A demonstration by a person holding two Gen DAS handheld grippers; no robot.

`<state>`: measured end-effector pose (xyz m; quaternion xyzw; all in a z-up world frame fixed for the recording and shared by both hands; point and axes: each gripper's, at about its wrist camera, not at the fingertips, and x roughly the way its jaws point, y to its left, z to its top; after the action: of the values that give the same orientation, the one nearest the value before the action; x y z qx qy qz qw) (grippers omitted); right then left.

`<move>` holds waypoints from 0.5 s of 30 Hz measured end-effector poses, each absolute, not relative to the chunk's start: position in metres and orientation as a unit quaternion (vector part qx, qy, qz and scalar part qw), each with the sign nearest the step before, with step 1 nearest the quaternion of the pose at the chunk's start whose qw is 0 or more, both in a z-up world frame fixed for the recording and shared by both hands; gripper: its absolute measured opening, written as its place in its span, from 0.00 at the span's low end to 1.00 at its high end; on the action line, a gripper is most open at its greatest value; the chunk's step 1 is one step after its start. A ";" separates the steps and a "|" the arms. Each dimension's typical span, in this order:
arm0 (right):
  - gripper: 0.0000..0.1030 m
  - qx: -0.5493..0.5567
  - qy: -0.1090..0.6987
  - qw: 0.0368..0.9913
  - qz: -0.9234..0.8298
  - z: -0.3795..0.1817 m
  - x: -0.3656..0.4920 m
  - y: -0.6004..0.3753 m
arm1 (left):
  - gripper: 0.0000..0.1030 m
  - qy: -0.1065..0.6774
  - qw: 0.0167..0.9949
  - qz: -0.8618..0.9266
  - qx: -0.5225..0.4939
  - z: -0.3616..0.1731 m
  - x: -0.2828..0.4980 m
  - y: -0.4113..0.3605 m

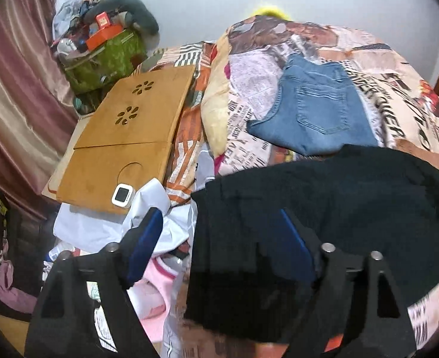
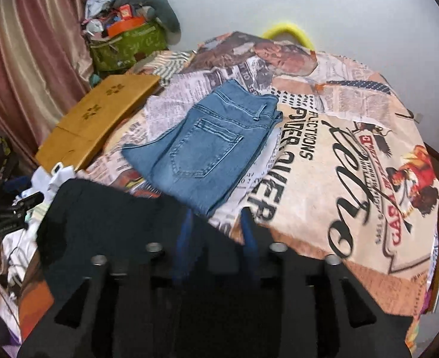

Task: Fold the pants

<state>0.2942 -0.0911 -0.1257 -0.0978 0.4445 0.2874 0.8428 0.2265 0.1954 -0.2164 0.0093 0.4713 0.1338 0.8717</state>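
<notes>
A pair of black pants (image 1: 324,214) lies across the near edge of the bed, also in the right wrist view (image 2: 106,223). My left gripper (image 1: 219,226) is wide open around the pants' left edge, one blue pad (image 1: 143,241) off the cloth, the other (image 1: 297,247) on it. My right gripper (image 2: 216,232) has its blue pads (image 2: 249,235) close together with black cloth between them. Folded blue jeans (image 1: 315,107) lie further back on the bedspread, also in the right wrist view (image 2: 210,143).
A printed newspaper-style bedspread (image 2: 338,161) covers the bed. A wooden lap tray (image 1: 130,137) with a small white device (image 1: 122,195) lies at left. A green bag of clutter (image 1: 106,56) and pink curtains (image 1: 16,89) stand behind. White and pink clothes (image 1: 160,283) pile at the bedside.
</notes>
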 end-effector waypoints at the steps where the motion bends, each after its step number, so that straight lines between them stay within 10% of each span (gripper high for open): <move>1: 0.41 -0.100 0.440 0.843 0.292 -0.122 0.284 -0.096 | 0.79 0.473 0.872 0.129 0.012 -0.215 0.220 0.192; 15: 0.53 -0.176 0.444 0.806 0.349 -0.147 0.177 -0.100 | 0.81 0.540 0.837 0.070 0.056 -0.266 0.165 0.136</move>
<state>0.1773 -0.1001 -0.1466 -0.1760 0.4440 0.3487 0.8064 0.1652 0.1361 -0.2661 0.0556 0.5398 0.0698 0.8371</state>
